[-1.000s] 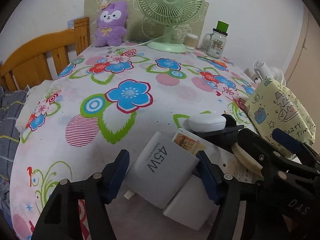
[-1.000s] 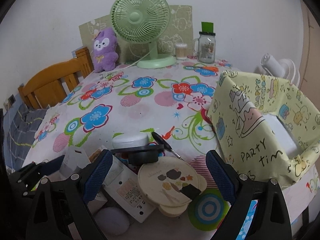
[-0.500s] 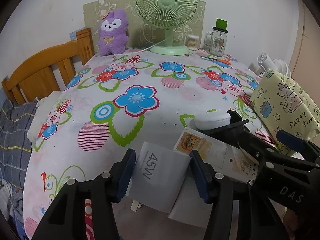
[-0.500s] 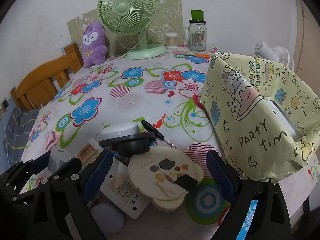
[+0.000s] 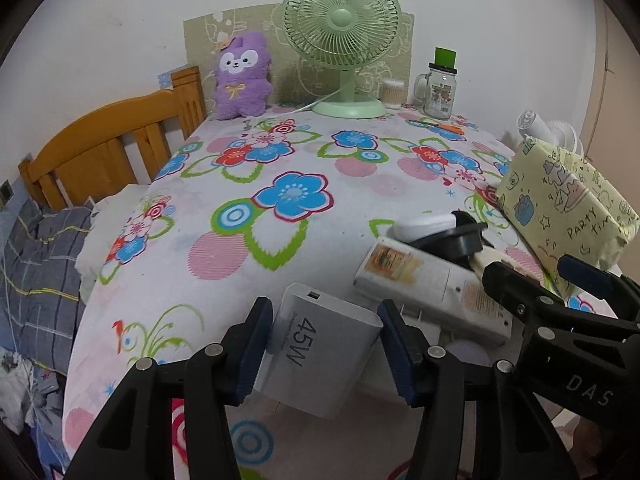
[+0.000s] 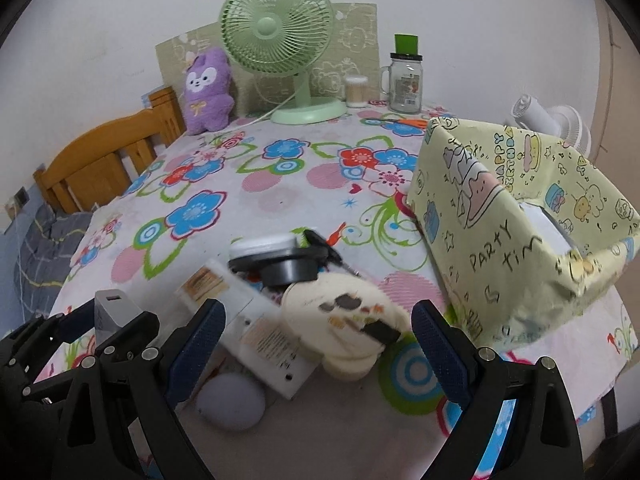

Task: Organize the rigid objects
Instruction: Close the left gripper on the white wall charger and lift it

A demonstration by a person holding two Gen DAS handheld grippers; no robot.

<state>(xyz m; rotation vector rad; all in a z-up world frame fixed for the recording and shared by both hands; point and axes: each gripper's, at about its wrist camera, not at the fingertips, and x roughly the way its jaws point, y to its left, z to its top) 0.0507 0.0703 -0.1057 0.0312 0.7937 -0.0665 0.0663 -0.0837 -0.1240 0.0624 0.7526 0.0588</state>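
My left gripper is shut on a grey 45W charger and holds it above the table's near edge; the charger also shows in the right wrist view. My right gripper is open and empty, its fingers astride a cream round compact and a white power strip. A black round lid, a white oval case and a lilac egg-shaped object lie in the same pile. A yellow paper-wrapped box stands open at the right.
A flowered tablecloth covers the table. A green fan, a purple plush, a glass jar and a cotton-swab tub stand at the back. A wooden headboard and bedding lie left.
My left gripper closed on the 45W charger and lifted it back off the pile. My right gripper stayed open and shifted slightly toward the compact.
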